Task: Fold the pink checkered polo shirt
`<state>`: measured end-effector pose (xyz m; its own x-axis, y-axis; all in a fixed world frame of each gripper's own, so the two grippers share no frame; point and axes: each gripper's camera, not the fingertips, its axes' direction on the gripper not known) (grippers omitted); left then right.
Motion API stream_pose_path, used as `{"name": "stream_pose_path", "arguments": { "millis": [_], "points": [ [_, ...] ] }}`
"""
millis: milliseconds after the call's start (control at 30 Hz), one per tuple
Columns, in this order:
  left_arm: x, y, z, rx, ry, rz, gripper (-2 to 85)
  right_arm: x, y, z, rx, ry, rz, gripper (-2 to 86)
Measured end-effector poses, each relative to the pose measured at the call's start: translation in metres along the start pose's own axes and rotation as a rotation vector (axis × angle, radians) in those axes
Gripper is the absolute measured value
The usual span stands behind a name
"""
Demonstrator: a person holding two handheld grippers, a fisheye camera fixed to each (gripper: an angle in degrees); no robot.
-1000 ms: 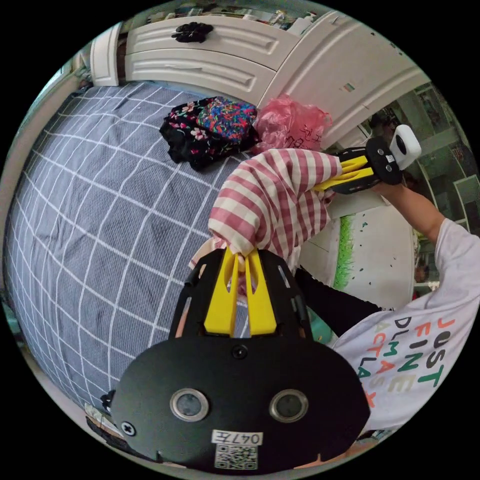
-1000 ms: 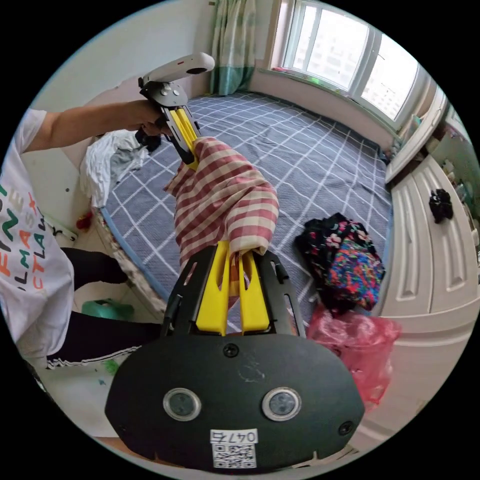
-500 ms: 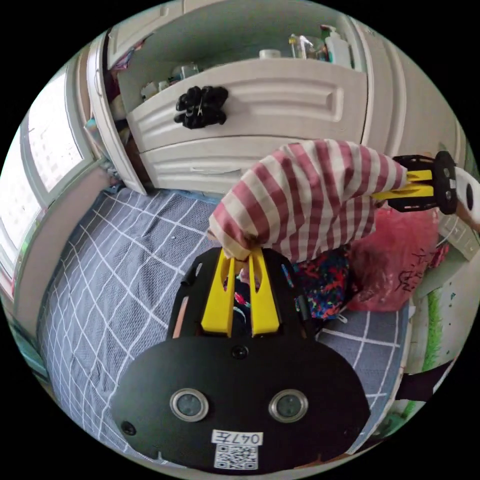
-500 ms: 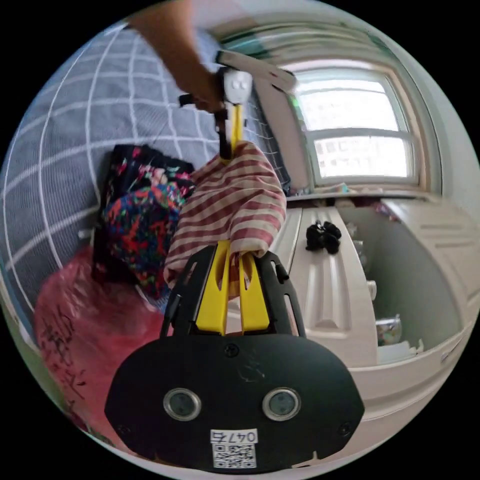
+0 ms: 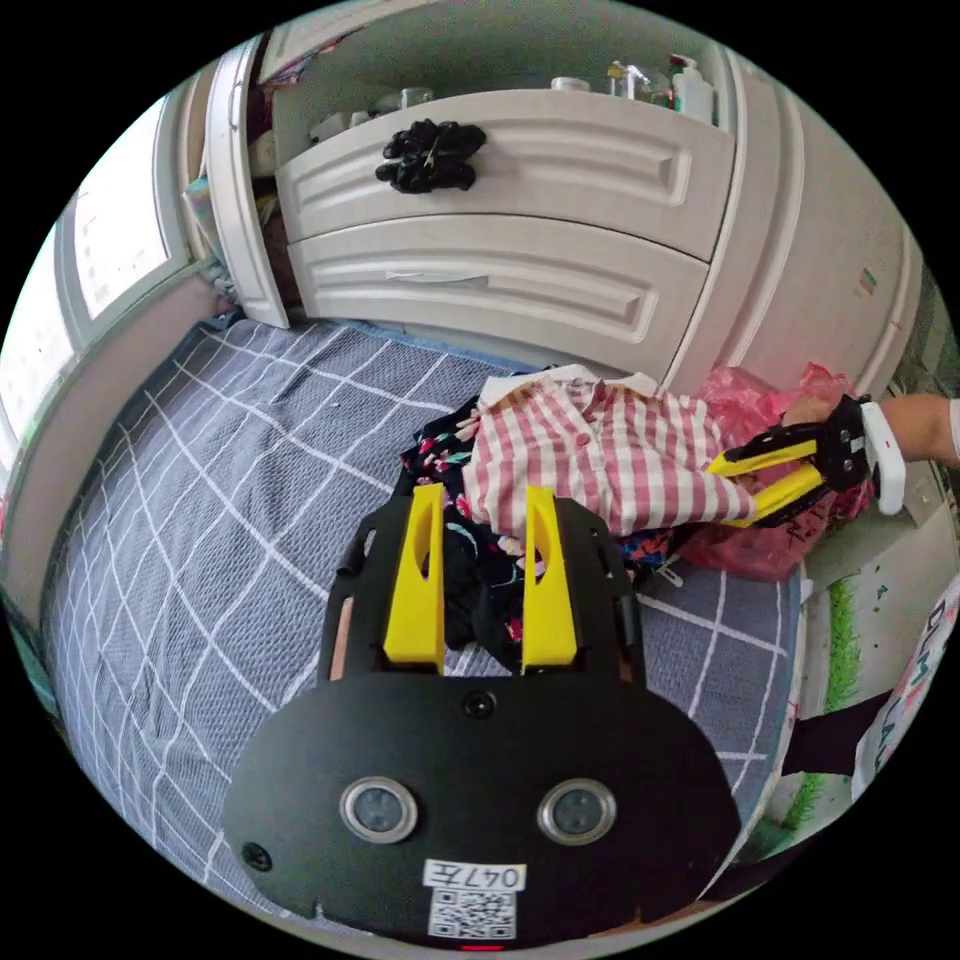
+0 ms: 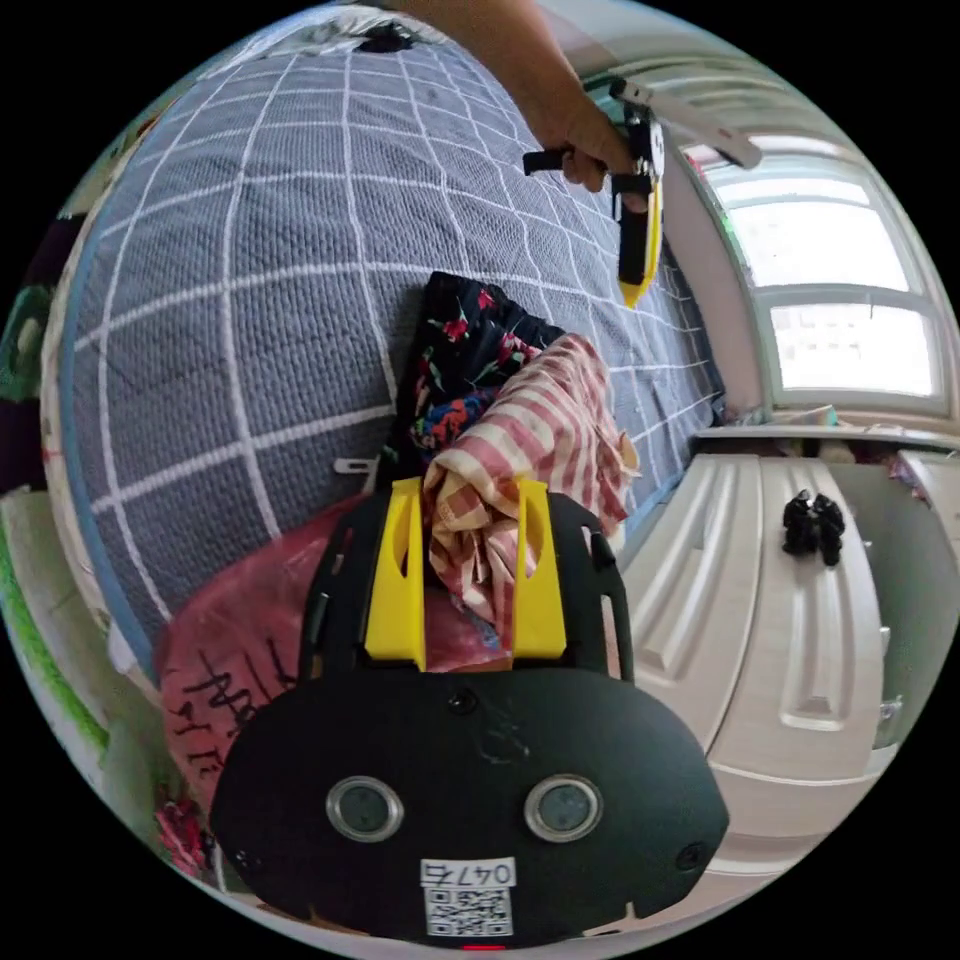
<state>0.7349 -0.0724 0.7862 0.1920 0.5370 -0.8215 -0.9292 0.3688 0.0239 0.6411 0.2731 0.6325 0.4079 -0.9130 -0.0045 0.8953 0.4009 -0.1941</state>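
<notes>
With both claws spread and empty, left claw (image 5: pixel 482 520) and right claw (image 6: pixel 462 535), the folded pink checkered polo shirt (image 5: pixel 590 460) rests on the dark floral clothes pile (image 5: pixel 470 570) at the bed's edge; placing looks finished, so withdrawing comes next.

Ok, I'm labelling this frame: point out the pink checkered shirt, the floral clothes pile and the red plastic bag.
pink checkered shirt (image 5: pixel 600 460), left gripper view, front panel.
floral clothes pile (image 5: pixel 480 590), left gripper view, dark fabric.
red plastic bag (image 5: pixel 770 395), left gripper view, upper crumpled part.
</notes>
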Motion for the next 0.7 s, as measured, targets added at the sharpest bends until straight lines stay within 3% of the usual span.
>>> {"name": "stream_pose_path", "arguments": {
  "millis": [100, 233, 333, 433, 533, 700],
  "points": [
    [0.035, -0.056, 0.004, -0.034, 0.049, 0.12, 8.8, 0.019, 0.005, -0.012, 0.027, -0.106, 0.097, 9.4],
    [0.063, -0.11, 0.052, -0.157, 0.034, 0.173, 8.1, 0.057, 0.04, -0.049, 0.143, -0.055, 0.315, 3.1],
    [0.054, -0.131, 0.084, -0.193, 0.064, 0.072, 8.7, 0.108, 0.055, -0.026, 0.012, -0.04, 0.548, 1.0],
    [0.06, -0.131, 0.109, -0.241, 0.151, 0.066, 8.4, 0.131, 0.055, 0.032, -0.135, -0.165, 0.725, 1.0],
    [0.093, -0.111, 0.126, -0.289, 0.16, 0.168, 7.6, 0.108, 0.06, 0.072, -0.236, -0.214, 0.821, 1.2],
    [0.13, -0.075, 0.13, -0.293, 0.186, 0.214, 7.8, 0.068, 0.104, 0.097, -0.237, -0.371, 0.999, 1.1]
  ]
}}
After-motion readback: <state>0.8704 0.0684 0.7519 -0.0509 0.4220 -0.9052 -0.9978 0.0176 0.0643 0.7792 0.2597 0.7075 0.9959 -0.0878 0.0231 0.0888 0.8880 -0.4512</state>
